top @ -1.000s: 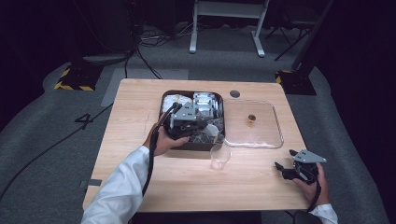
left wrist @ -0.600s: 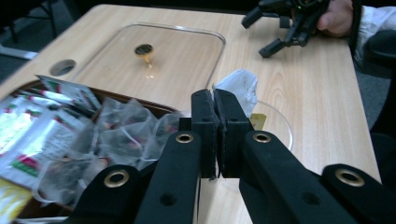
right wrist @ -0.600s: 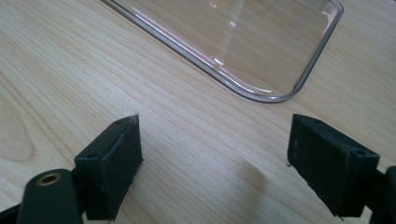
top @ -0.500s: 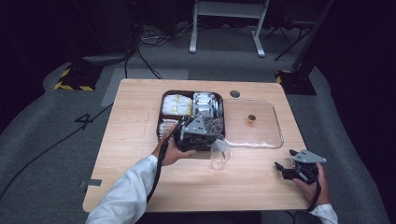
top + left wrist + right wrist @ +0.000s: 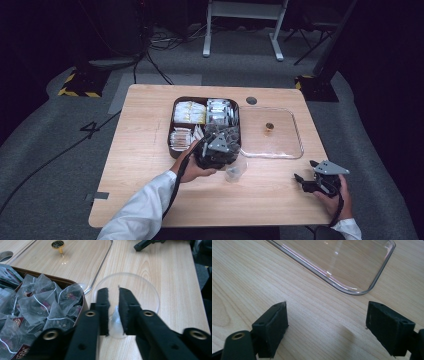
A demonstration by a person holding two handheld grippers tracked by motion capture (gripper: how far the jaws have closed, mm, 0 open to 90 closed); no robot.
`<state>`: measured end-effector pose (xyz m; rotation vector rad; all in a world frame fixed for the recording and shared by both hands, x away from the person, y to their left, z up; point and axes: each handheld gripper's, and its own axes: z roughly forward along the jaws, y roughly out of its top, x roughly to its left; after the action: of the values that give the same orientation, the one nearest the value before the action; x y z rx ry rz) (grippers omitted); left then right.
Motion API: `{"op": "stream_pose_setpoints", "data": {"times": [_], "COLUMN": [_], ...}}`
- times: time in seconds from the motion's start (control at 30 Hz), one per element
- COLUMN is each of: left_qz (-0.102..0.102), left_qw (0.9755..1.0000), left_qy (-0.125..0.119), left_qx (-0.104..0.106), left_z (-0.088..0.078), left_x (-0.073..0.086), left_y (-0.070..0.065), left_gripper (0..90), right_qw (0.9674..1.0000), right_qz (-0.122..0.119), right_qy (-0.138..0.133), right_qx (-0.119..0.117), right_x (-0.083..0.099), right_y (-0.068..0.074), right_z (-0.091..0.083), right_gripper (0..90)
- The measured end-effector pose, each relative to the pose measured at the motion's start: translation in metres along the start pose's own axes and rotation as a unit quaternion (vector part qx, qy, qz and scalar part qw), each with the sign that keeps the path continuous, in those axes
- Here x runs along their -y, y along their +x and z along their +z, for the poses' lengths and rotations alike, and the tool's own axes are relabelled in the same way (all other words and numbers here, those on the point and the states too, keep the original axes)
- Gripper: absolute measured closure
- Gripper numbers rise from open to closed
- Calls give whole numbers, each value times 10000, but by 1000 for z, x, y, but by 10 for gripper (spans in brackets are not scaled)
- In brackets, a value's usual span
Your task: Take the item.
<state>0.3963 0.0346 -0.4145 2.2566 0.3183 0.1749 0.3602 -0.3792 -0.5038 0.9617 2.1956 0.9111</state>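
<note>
Translucent pyramid tea bag [image 5: 115,319] sitting between the left gripper [image 5: 113,293] fingers, over the clear round glass cup [image 5: 147,293] on the desk [image 5: 150,165]. Fingers just easing apart, gap narrow. Since earlier, left gripper leaving the brown tray [image 5: 172,131]. Right gripper [image 5: 325,326] resting, fingers spread.

Your high view is dim around the edges: the room and floor [image 5: 60,150] fall into near black, while the table [image 5: 145,150] sits in an even pool of light from above. That view is soft and grainy, with fine detail lost.

Your left gripper view is bright and sharper. The near jaws are slightly blurred, and the cup [image 5: 147,290] rim shows faint glare. The lid [image 5: 82,262] carries small white reflections.

Your right gripper view is bright too. Streaks of glare run along the lid edge, and a soft shadow lies on the wood between the jaws.
</note>
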Motion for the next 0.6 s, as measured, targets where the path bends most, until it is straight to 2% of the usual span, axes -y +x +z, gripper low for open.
{"op": "stream_pose_setpoints", "data": {"times": [0.33, 0.53, 0.6], "left_qz": [45, 112, 95], "left_qw": [9999, 9996, 9994], "left_qy": [-126, -239, -275], "left_qx": [-4, -138, -198], "left_z": [-4, -16, -20], "left_x": [-4, -6, -7], "left_y": [-1, 1, 2], "left_gripper": [742, 715, 676], "right_qw": [10000, 10000, 10000], "right_qz": [-4, 2, 11], "right_qy": [-2, 2, 7], "right_qx": [3, 0, -7], "right_x": [0, 0, 0], "right_y": [0, 0, 0], "right_z": [0, 0, 0], "right_gripper": [181, 181, 181]}}
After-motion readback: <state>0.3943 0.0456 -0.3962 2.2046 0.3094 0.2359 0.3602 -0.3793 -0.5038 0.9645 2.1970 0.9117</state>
